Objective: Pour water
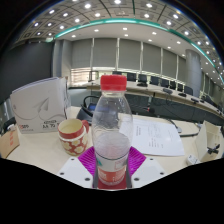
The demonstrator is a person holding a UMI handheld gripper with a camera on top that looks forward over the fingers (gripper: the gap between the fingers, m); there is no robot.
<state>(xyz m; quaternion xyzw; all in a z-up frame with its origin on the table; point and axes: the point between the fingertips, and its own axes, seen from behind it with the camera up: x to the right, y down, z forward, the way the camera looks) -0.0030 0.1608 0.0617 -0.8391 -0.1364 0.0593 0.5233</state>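
Tongs [112, 170] pinch a clear plastic bottle [112, 125] at its lower body, both pink pads [90, 160] pressed against its sides, the bottle standing upright with its long axis vertical and its red cap [113, 82] on. Water appears to fill only its lowest part. Just beside the bottle, off one finger and a little beyond it, sits a patterned mug [73, 134] on the pale bench [45, 150]; that sideways offset is what a pour would turn on, judged from the task. The cap looks not yet removed. Papers [160, 135] lie beyond the bottle on the other side, a white carton [40, 105] behind the mug.
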